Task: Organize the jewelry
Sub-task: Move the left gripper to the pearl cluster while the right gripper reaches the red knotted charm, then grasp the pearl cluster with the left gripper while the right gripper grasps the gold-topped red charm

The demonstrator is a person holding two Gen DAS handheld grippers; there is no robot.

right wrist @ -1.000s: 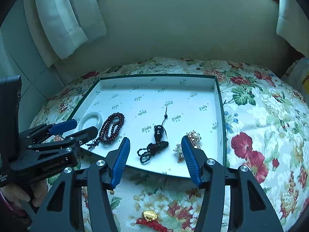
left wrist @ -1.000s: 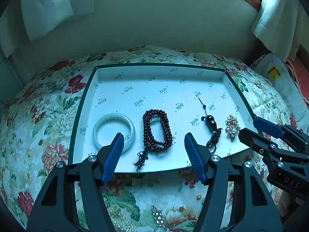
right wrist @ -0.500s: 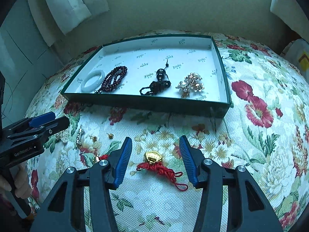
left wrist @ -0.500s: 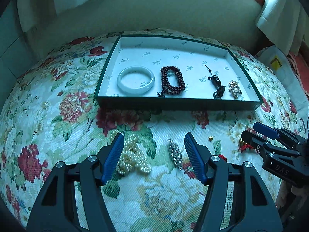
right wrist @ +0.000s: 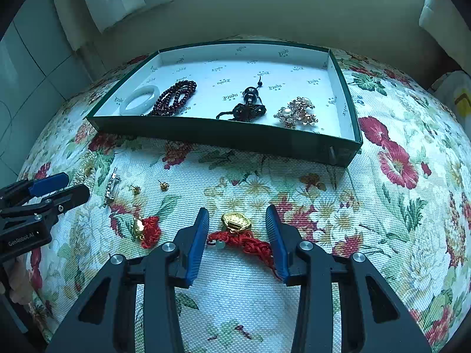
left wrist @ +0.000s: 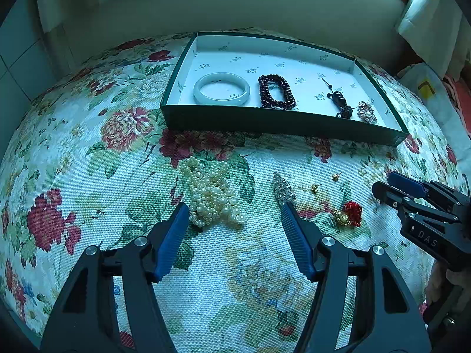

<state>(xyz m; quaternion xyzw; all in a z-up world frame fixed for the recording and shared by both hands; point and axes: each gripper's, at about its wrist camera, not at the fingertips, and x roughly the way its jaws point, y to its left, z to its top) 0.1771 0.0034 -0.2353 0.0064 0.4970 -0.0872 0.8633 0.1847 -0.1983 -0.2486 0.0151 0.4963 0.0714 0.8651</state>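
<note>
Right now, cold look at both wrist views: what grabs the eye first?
The green-walled tray at the far side, white inside, with a pale bangle, dark red beads, a black cord pendant and a pearl brooch in a row. Nearer, on the floral cloth, a pearl heap lies ahead of the open left gripper. The right gripper, jaws just closing, straddles a gold charm on red cord, not yet pinched.

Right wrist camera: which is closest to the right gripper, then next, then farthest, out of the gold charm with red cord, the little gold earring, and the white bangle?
From the right gripper:
1. Gold charm with red cord, between the jaws.
2. Little gold earring, on the cloth to the left.
3. White bangle, in the tray's far left corner.
</note>
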